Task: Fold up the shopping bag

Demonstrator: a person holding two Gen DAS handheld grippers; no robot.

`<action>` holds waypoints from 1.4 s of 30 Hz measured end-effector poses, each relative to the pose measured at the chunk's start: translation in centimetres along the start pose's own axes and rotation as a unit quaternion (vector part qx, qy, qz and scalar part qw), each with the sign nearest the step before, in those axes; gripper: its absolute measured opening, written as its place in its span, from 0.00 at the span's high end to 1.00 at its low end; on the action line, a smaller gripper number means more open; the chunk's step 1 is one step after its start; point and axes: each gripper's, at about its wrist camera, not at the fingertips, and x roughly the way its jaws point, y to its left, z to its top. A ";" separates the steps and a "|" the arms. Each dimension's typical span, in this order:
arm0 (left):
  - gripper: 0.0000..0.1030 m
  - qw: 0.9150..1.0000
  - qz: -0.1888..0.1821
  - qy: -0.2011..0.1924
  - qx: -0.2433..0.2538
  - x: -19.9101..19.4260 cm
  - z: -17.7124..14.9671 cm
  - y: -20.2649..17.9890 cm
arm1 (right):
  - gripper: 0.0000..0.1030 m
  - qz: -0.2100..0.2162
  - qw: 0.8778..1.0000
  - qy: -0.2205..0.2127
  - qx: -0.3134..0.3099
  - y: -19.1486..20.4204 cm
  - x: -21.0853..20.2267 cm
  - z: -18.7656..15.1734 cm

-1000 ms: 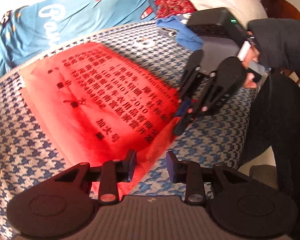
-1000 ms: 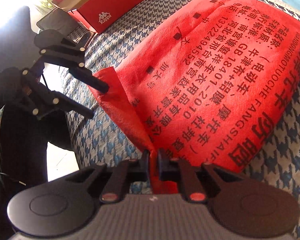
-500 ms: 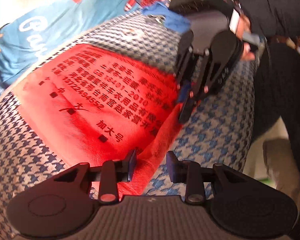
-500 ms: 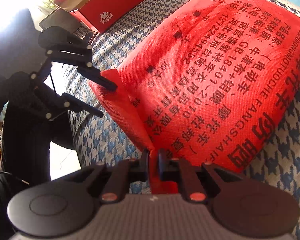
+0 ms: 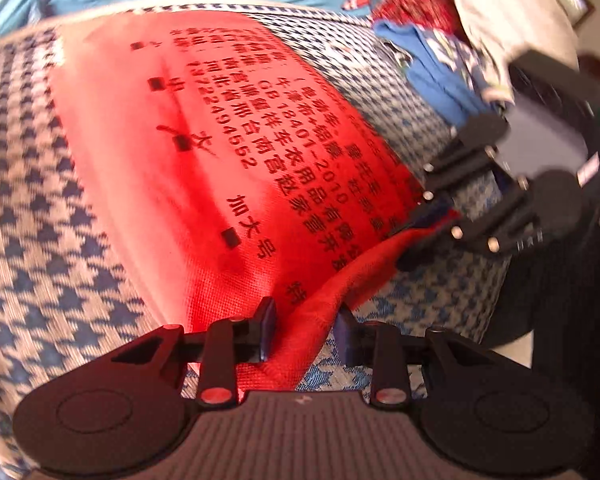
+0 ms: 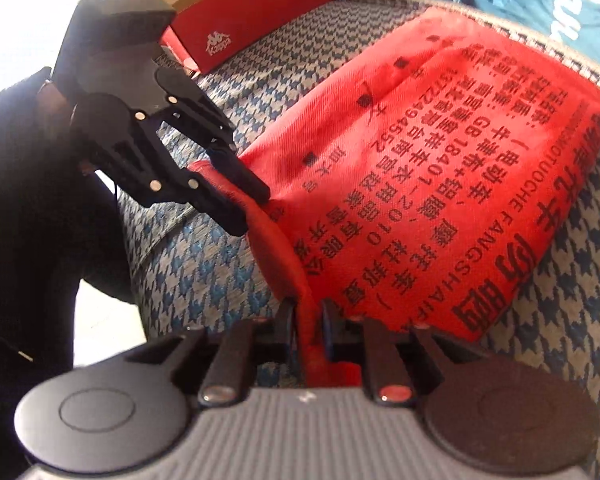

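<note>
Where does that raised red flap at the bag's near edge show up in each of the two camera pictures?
Left wrist view: the red flap runs from bottom centre up to the right.
Right wrist view: it runs from bottom centre up to the left.
Shared landmark: the black printed writing on the red bag.

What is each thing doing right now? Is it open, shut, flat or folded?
Bag: flat on the cloth, near edge lifted.
Left claw: open, bag edge between the fingers.
Right claw: opening, bag edge between the fingers.
Red box: shut.
</note>
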 end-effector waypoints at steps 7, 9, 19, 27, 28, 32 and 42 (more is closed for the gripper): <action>0.71 1.000 -0.007 0.004 -0.018 -0.1 0.3 0.3 | 0.83 -0.019 1.000 -0.018 -0.010 0.8 -0.5 -0.1; 0.72 1.000 -0.012 0.006 -0.025 -0.1 0.3 0.6 | 0.82 -0.018 1.000 -0.021 -0.009 0.7 -0.7 0.1; 0.72 0.999 -0.016 0.015 -0.040 0.4 0.8 1.1 | 0.76 -0.023 0.998 -0.052 0.003 0.8 -2.1 0.6; 0.72 0.998 -0.024 0.008 -0.057 0.4 0.7 1.5 | 0.79 -0.038 0.994 -0.102 -0.020 3.2 -4.7 0.1; 0.72 0.998 -0.026 0.007 -0.060 0.4 0.6 1.6 | 0.84 -0.038 0.994 -0.102 -0.027 3.7 -4.8 0.0; 0.72 0.997 -0.032 0.004 -0.070 0.3 0.5 1.9 | 0.88 -0.039 0.994 -0.089 -0.054 5.4 -4.2 -0.9; 0.72 0.997 -0.030 0.006 -0.070 0.3 0.7 1.8 | 0.88 -0.059 0.990 -0.126 0.003 4.1 -2.7 -1.4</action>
